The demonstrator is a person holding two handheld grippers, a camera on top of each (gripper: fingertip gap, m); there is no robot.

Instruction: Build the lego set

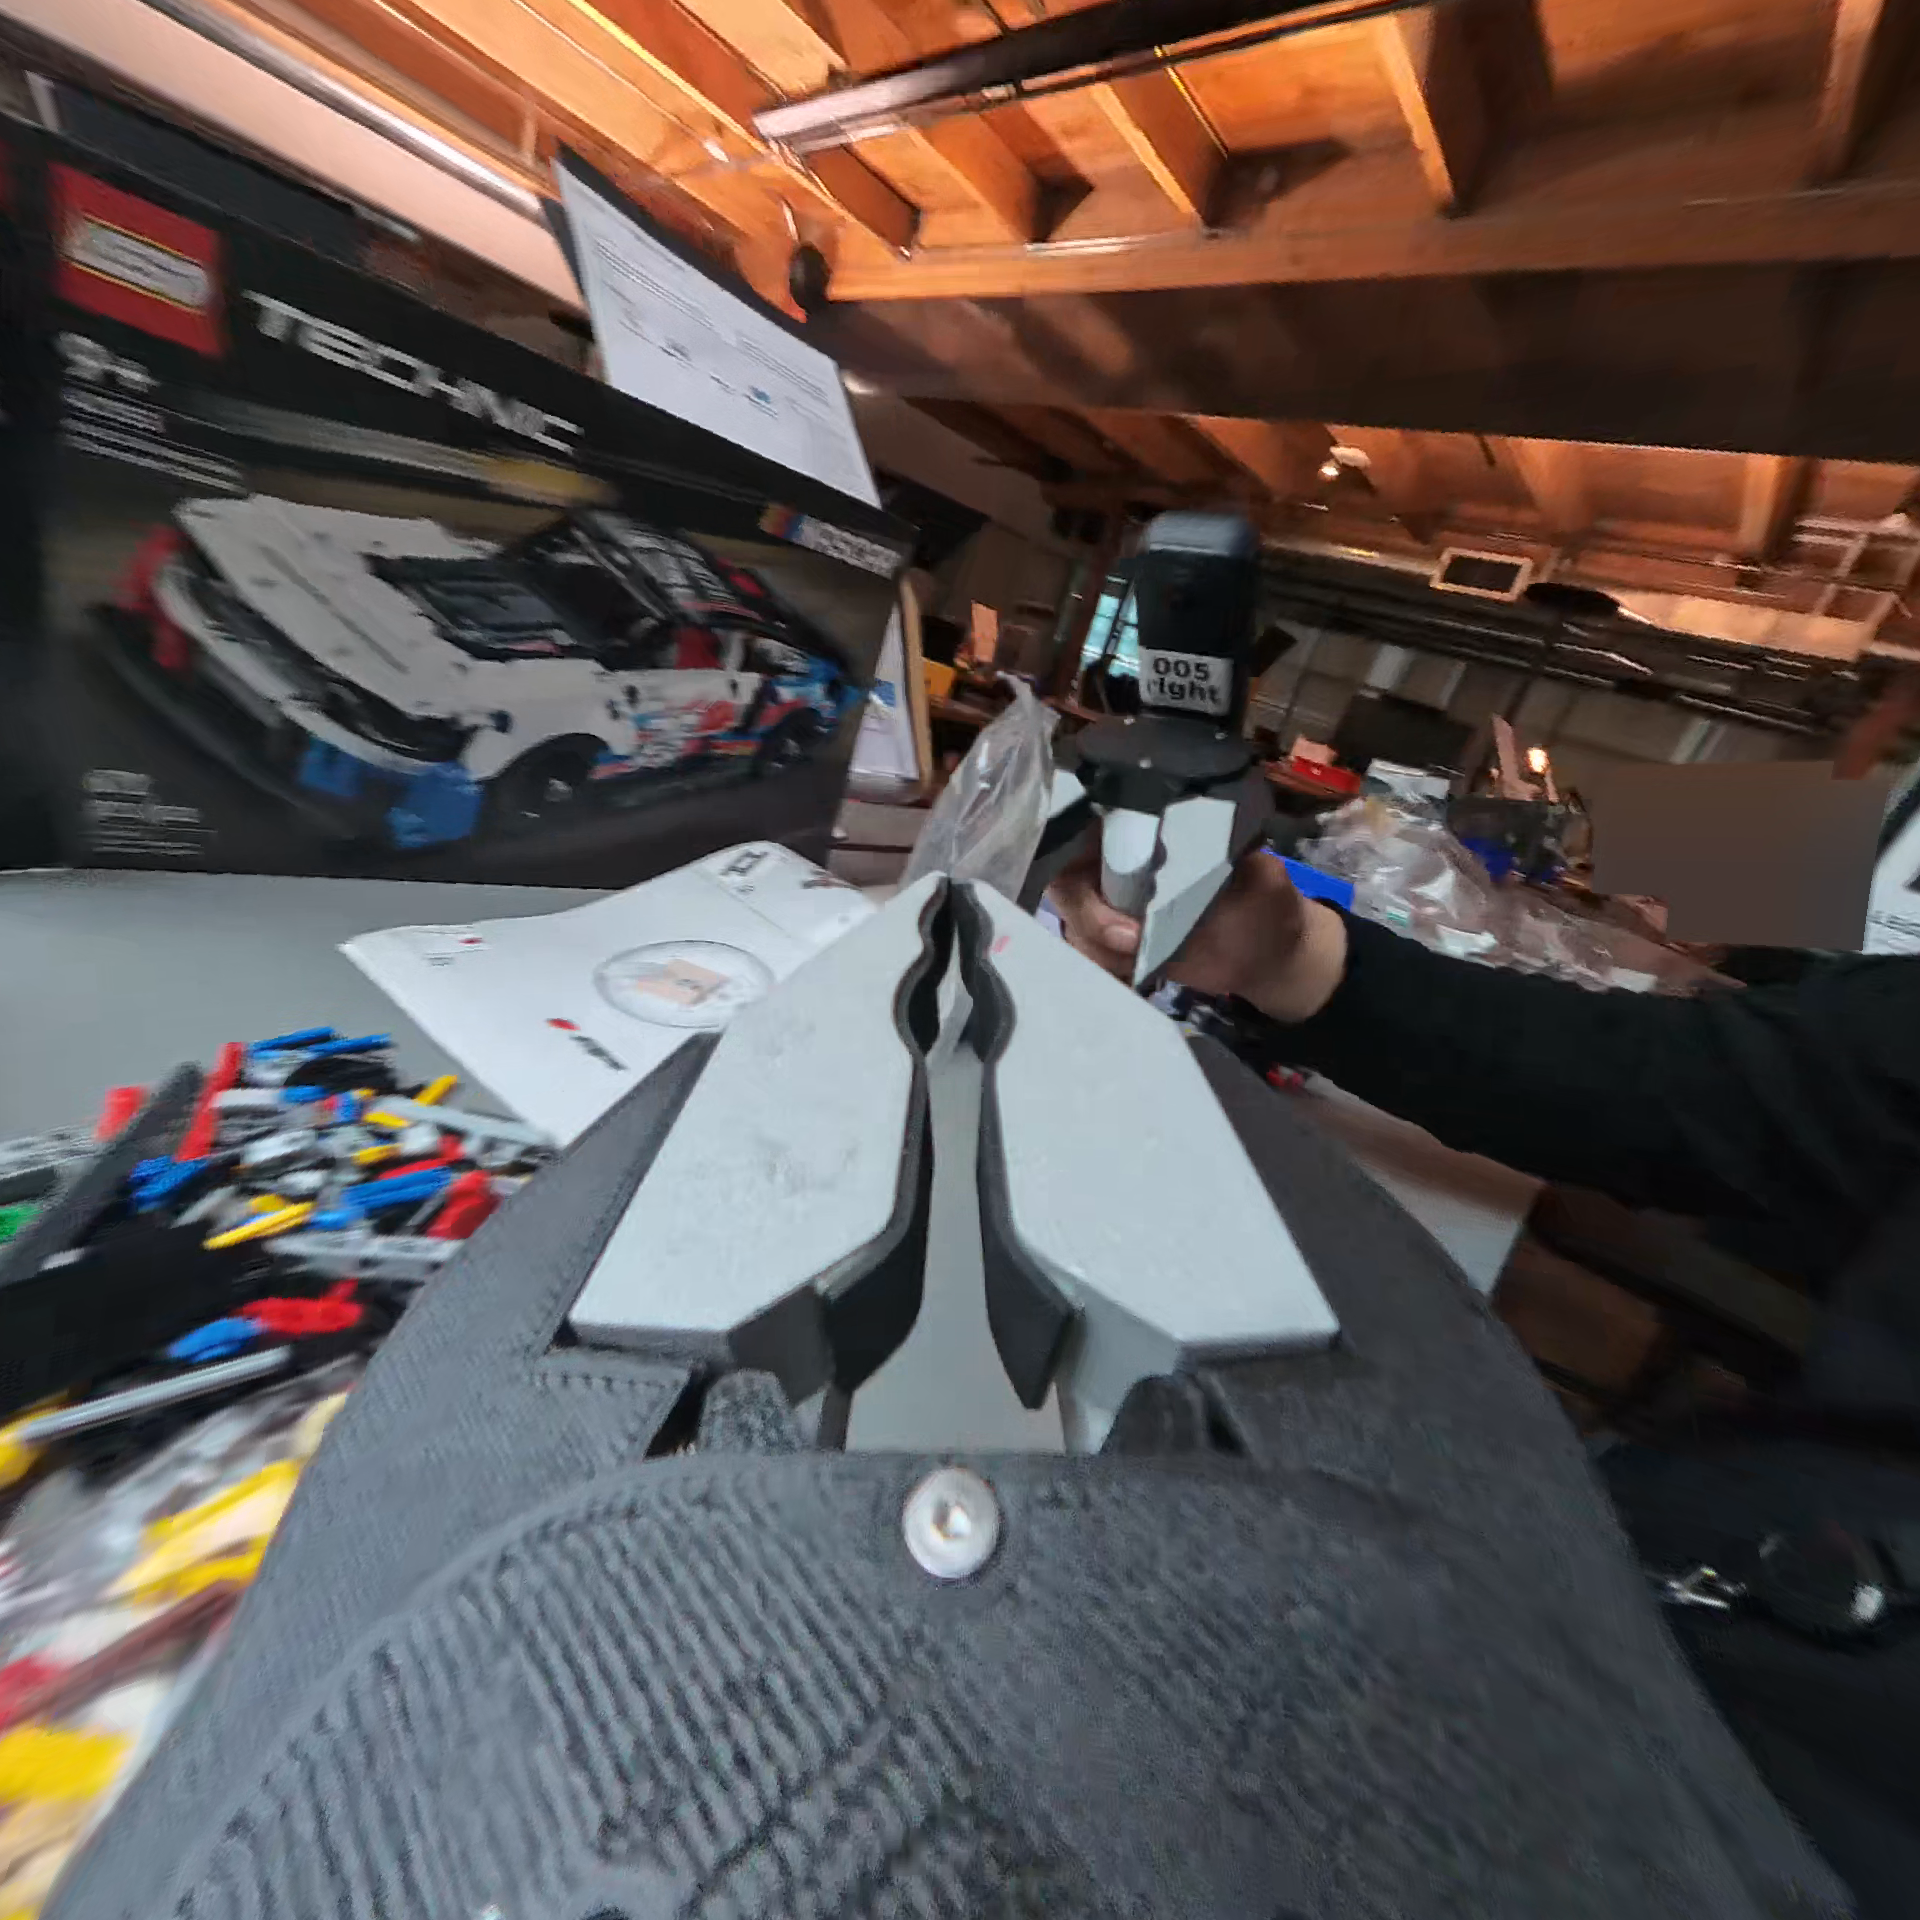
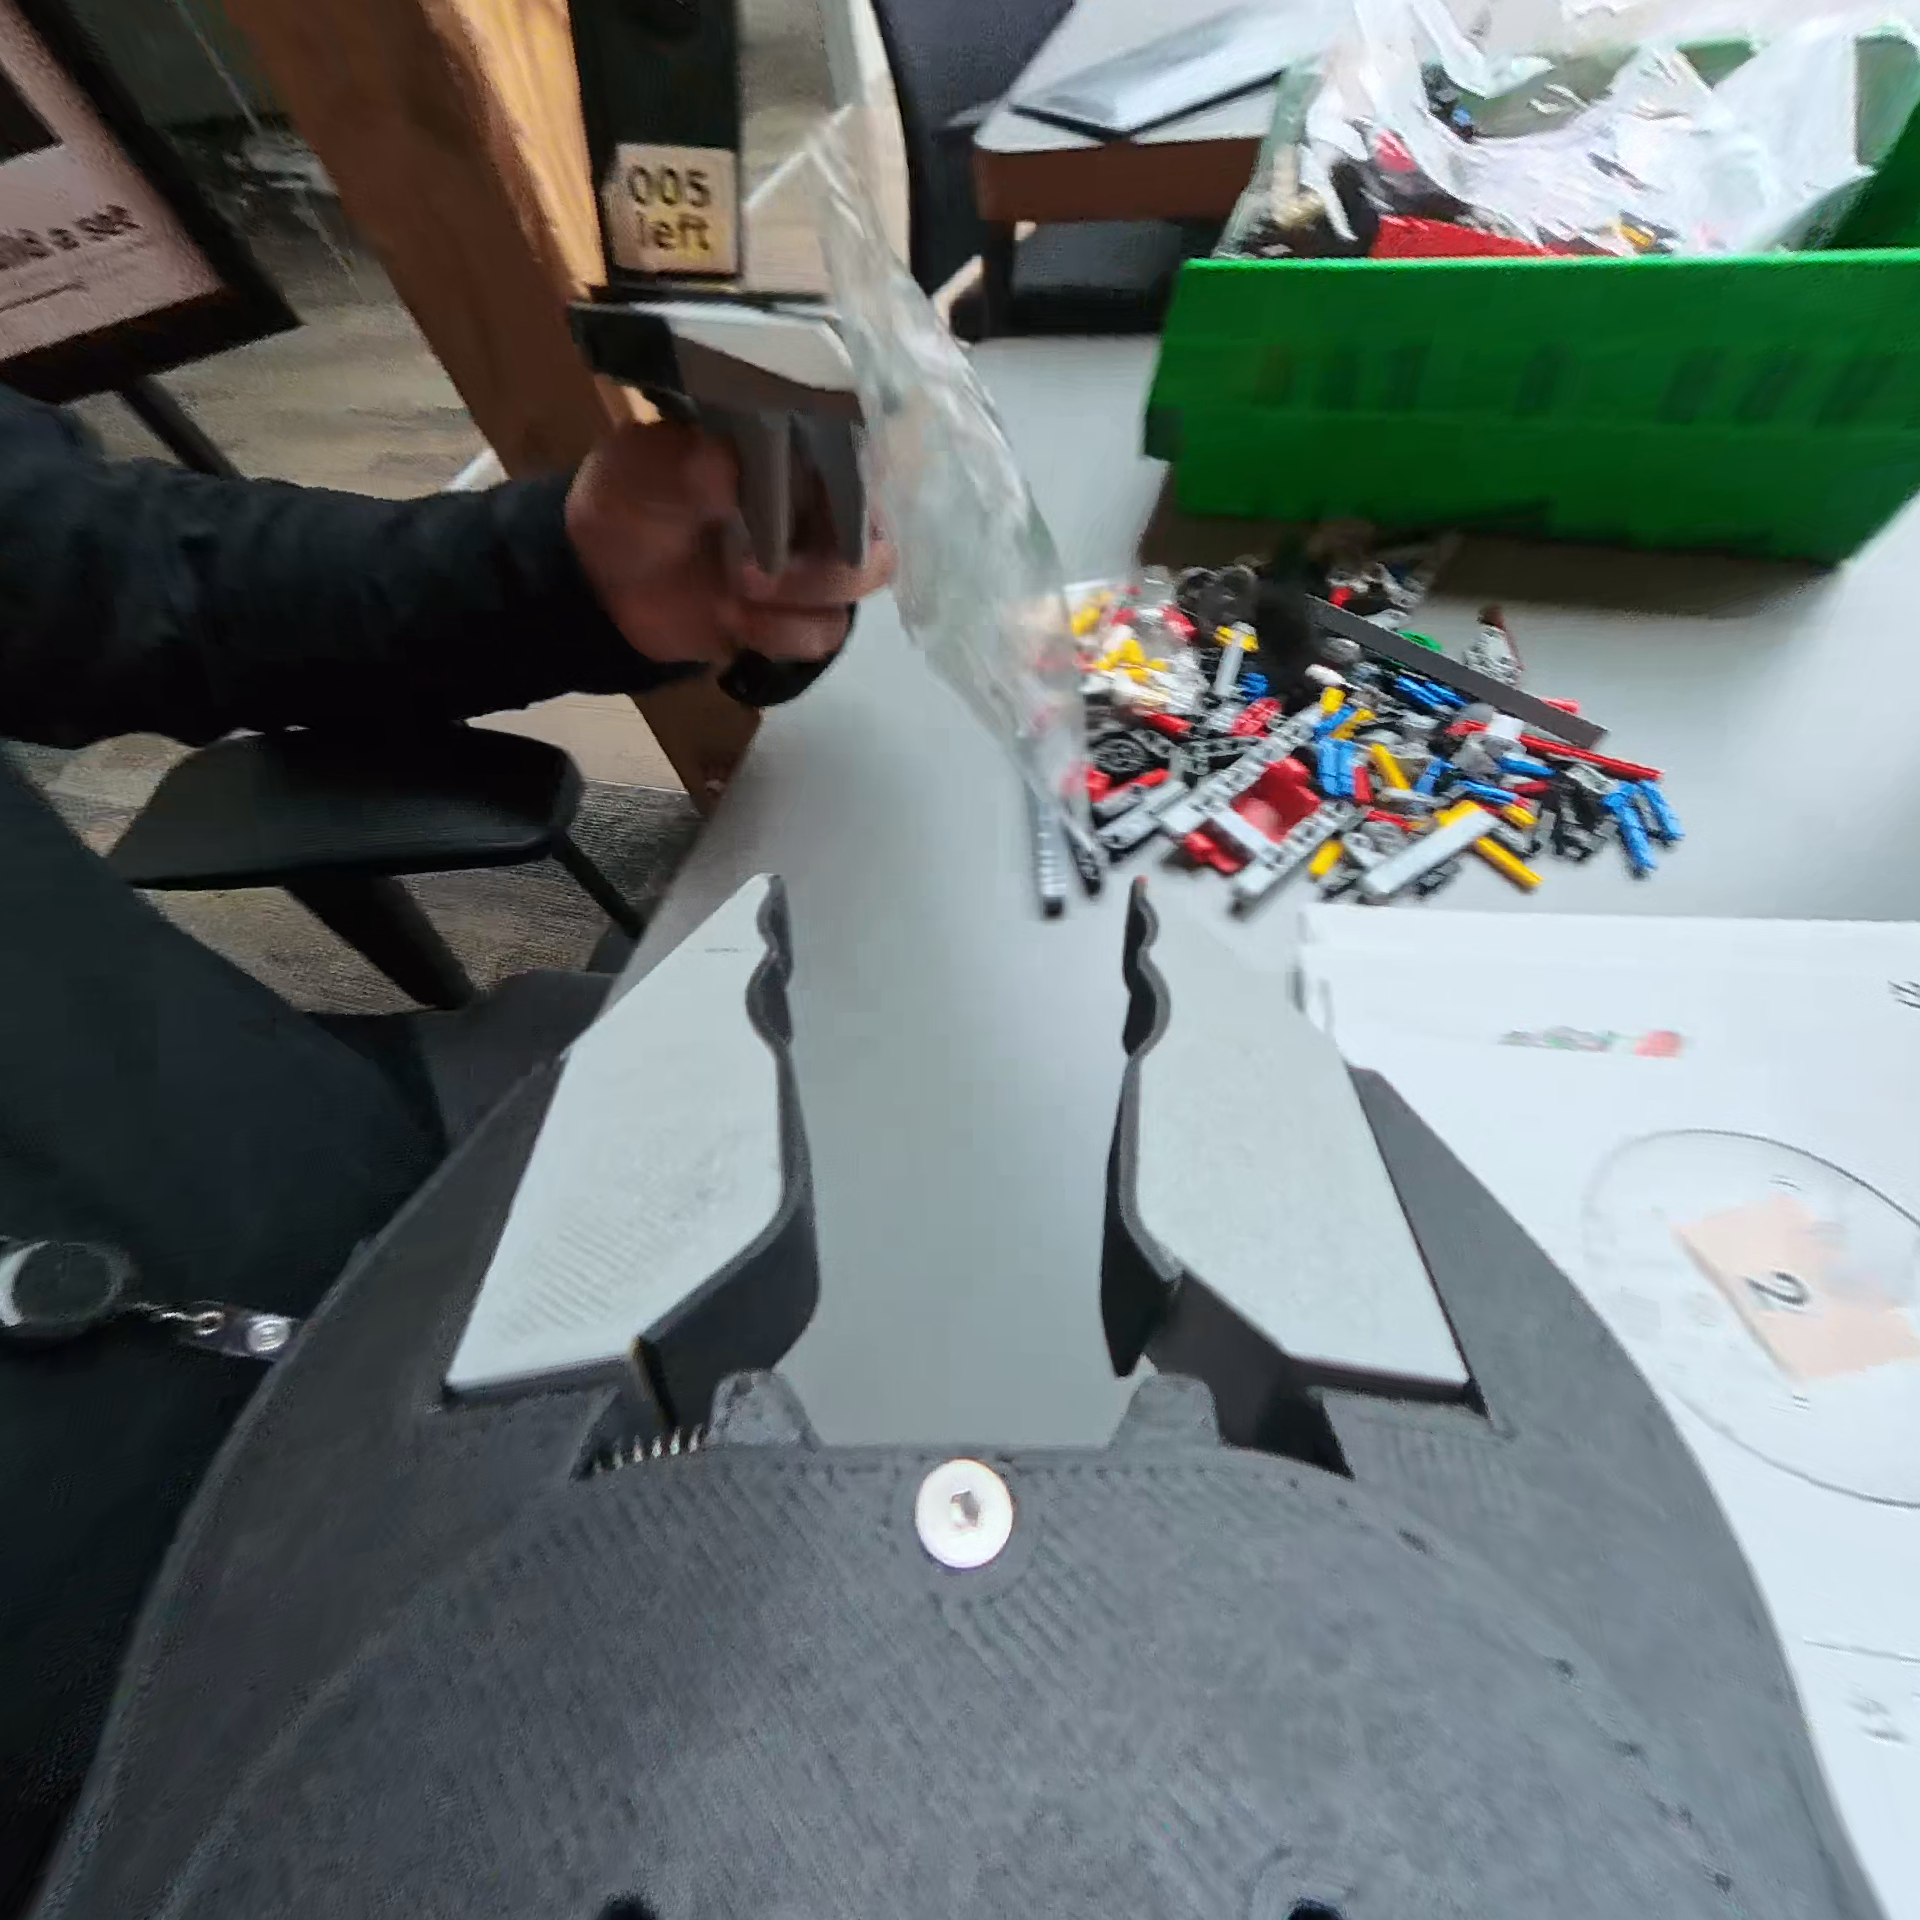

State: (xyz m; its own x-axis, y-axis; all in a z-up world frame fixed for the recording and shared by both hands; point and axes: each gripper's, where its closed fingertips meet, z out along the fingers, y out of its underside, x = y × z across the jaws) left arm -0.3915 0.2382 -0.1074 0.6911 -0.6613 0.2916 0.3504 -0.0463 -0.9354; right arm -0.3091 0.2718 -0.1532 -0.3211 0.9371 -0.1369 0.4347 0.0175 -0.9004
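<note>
Green bin (image 2: 1538,416); red, blue, yellow lego pieces (image 2: 1351,748).

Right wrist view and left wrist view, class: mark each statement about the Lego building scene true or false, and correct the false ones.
1. The left gripper pinches a clear plastic bag. True.
2. The right gripper has its fingers closed on a brick. False: its fingers are spread apart with nothing between them.
3. The loose Lego pieces lie inside the green bin. False: they lie piled on the grey table in front of it.
4. A white instruction booklet lies on the table. True.
</note>
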